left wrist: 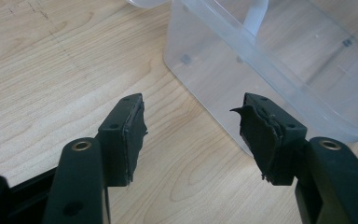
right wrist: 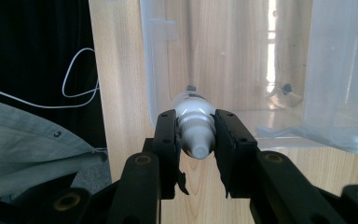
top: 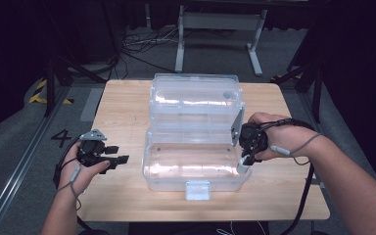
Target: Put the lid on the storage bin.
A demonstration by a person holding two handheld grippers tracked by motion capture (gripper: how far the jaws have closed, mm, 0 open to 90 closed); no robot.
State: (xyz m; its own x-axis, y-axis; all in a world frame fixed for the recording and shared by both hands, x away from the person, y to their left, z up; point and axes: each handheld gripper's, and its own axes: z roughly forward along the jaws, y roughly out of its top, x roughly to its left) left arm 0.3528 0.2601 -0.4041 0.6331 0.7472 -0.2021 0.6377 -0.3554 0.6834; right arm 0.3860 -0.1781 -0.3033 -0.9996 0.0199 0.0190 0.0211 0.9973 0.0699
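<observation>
Open box (top: 194, 161) mid-table (top: 122, 103); tube (top: 244, 166) at its right end, left gripper (top: 108, 157) to its left.

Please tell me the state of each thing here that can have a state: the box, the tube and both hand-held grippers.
Clear plastic box: open, lid raised at the back.
White tube: gripped, cap toward the camera, over the box's right end.
Left hand-held gripper: open, holding nothing, beside the box.
Right hand-held gripper: shut on the white tube.

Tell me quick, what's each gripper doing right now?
Left gripper: open, nothing between the jaws, beside the clear plastic box.
Right gripper: shut on a small white bottle, at the box's edge.
</observation>
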